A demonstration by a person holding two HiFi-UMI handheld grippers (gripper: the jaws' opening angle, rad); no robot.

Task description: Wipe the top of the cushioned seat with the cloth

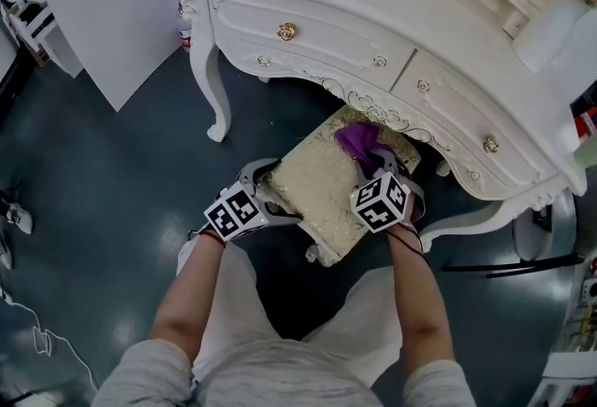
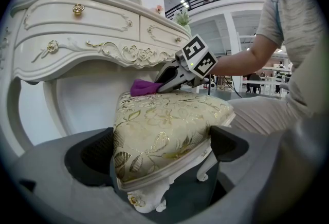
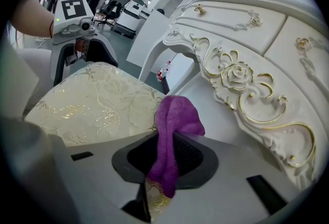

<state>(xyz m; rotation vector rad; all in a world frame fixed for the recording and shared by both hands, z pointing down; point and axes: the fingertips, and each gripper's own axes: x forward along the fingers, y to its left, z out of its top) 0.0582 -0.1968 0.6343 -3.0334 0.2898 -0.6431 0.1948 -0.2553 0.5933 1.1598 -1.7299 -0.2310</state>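
Observation:
A cushioned seat (image 1: 322, 193) in cream fabric with a gold leaf pattern stands half under the dressing table. A purple cloth (image 1: 362, 142) lies on its far corner, and my right gripper (image 1: 380, 161) is shut on it. The cloth (image 3: 169, 130) hangs bunched between the right gripper's (image 3: 165, 159) closed pads, over the seat's (image 3: 97, 105) edge. My left gripper (image 1: 272, 197) holds the seat's near-left corner. In the left gripper view that corner (image 2: 159, 135) fills the gap of the left gripper (image 2: 164, 148), touching both pads. The right gripper (image 2: 165, 84) and cloth (image 2: 144, 87) show at the seat's far side.
A white carved dressing table (image 1: 392, 13) with gilt knobs overhangs the seat's far half; its curved legs (image 1: 213, 83) stand left and right. A white cabinet (image 1: 103, 13) is at far left. Dark floor (image 1: 103, 200) lies left. The person's knees are just behind the seat.

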